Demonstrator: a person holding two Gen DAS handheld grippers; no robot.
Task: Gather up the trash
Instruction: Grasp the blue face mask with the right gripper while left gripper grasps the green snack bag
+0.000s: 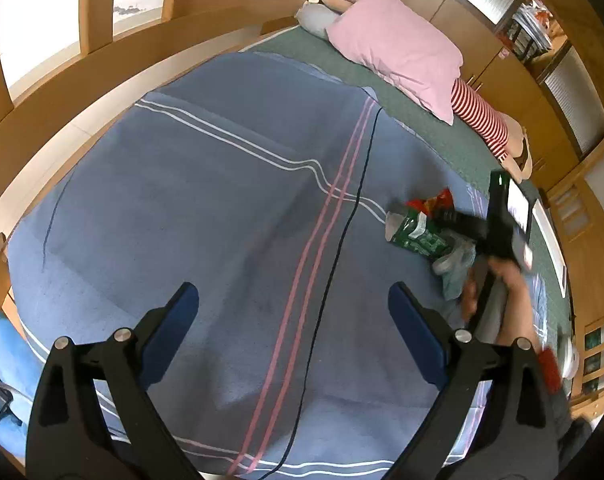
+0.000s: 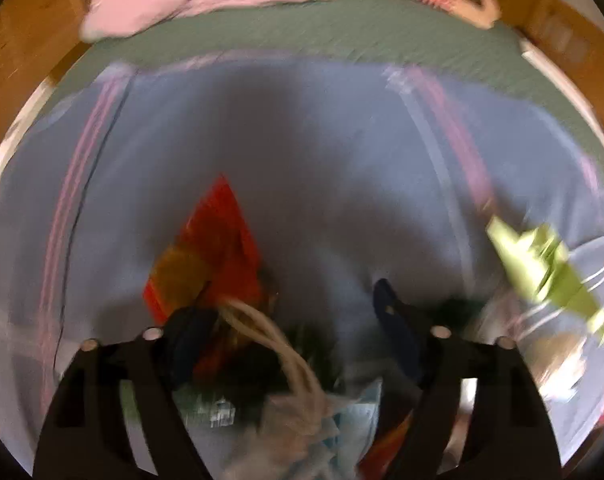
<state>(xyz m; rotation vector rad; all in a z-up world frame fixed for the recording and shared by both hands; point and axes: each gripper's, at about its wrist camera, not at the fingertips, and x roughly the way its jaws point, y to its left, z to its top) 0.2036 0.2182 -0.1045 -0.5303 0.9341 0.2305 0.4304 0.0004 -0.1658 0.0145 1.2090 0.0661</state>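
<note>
My left gripper [image 1: 293,304] is open and empty, hovering over the blue blanket [image 1: 205,208]. To its right lies a trash pile: a green wrapper [image 1: 418,236], a red wrapper [image 1: 432,202] and a crumpled clear bag [image 1: 456,264]. My right gripper [image 1: 462,220] reaches into that pile. In the blurred right wrist view the right gripper [image 2: 285,316] is open over a red-orange wrapper [image 2: 217,240], white string handles [image 2: 277,344] and a pale bag [image 2: 302,420]. A lime-green wrapper [image 2: 542,264] lies to the right.
A pink pillow [image 1: 398,48] and a red-striped stuffed toy [image 1: 482,120] lie at the bed's head on a green sheet [image 1: 430,120]. A black cable [image 1: 342,248] runs across the blanket. A wooden bed frame [image 1: 81,92] and cabinets [image 1: 514,92] surround the bed.
</note>
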